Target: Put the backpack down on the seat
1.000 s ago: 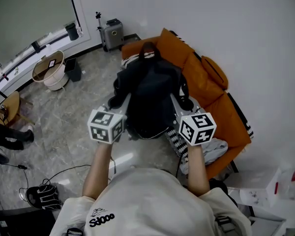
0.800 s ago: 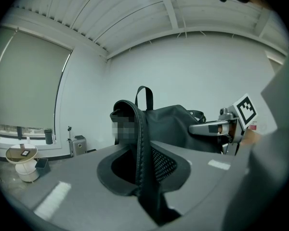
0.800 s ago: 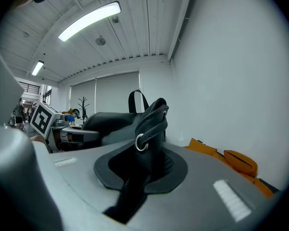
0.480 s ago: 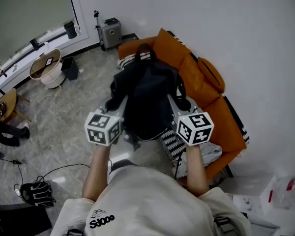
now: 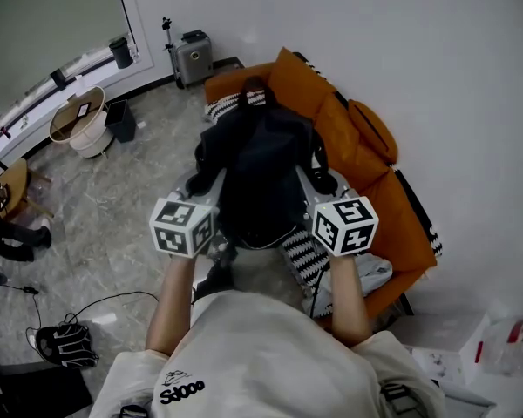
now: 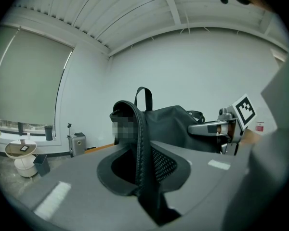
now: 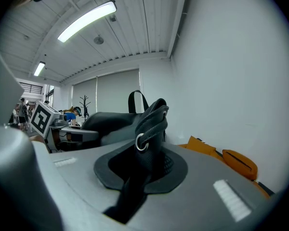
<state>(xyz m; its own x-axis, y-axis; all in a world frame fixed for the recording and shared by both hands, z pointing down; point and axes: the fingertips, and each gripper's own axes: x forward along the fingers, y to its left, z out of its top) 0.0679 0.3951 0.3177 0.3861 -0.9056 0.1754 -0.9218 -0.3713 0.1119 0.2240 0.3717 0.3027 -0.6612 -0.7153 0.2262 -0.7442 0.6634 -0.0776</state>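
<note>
Grey marbled floor (image 5: 113, 233) fills the left of the head view, and an orange sofa (image 5: 366, 159) runs along the white wall at right. At centre frame the black backpack (image 5: 261, 168) hangs between both grippers over the sofa's near edge — whether it touches the seat cannot be told. The left gripper (image 6: 144, 177) is clamped on a mesh-lined strap (image 6: 140, 143), the right gripper (image 7: 137, 177) on a ringed strap (image 7: 151, 124) — its metal ring (image 7: 141, 142) sits just above the jaws. A small grey suitcase (image 5: 194, 57) stands at upper left.

Orange sofa (image 5: 407, 231) bears cushions (image 5: 372, 131) and a patterned blanket (image 5: 306, 256).
</note>
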